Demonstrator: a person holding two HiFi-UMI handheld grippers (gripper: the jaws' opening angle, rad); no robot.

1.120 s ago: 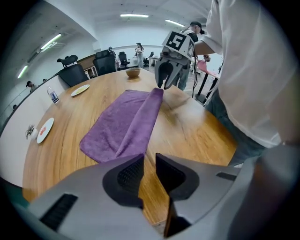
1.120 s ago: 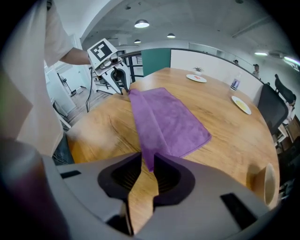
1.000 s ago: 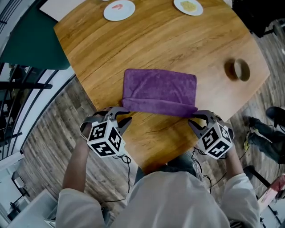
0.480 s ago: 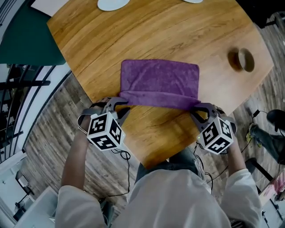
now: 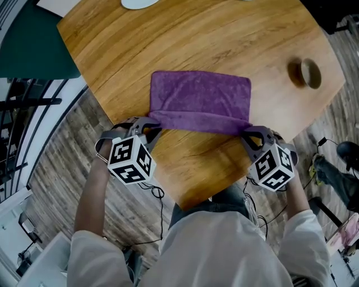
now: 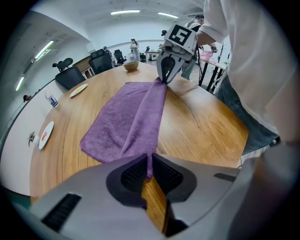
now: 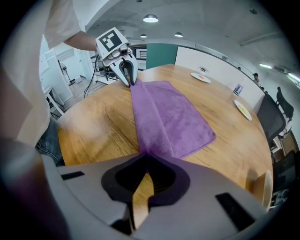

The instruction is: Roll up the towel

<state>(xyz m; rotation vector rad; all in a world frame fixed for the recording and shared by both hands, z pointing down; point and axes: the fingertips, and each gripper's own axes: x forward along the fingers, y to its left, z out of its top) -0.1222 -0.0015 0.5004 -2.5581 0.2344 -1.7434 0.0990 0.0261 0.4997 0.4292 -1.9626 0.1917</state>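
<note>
a person seated at a round, honey-coloured wooden table point(image 5: 196, 33) holds the near edge of a purple terry towel point(image 5: 202, 95) with two hand-held grippers. the left gripper point(image 5: 148, 124), grey-bodied and carrying a cube with black-and-white square markers, is clamped on the towel's near left corner; its own view shows a thin fold of purple cloth pinched between the dark ribbed pads. the right gripper point(image 5: 251, 133), of the same build, is clamped on the near right corner, with the cloth running into its closed pads. both pairs of jaws have just been closing, with the towel's edge between them. both grippers point steeply down at the table. the rest of the towel lies flat on the wood, spread away from the person, while the edge strung between the two corners is drawn up into a straight, narrow ridge. the towel sits near the table's near edge, roughly midway across it. a brown ring-shaped object point(image 5: 303, 73) stands well apart to the right. a white plate point(image 5: 137, 3) shows at the table's far rim. the person wears a pale long-sleeved top.
</note>
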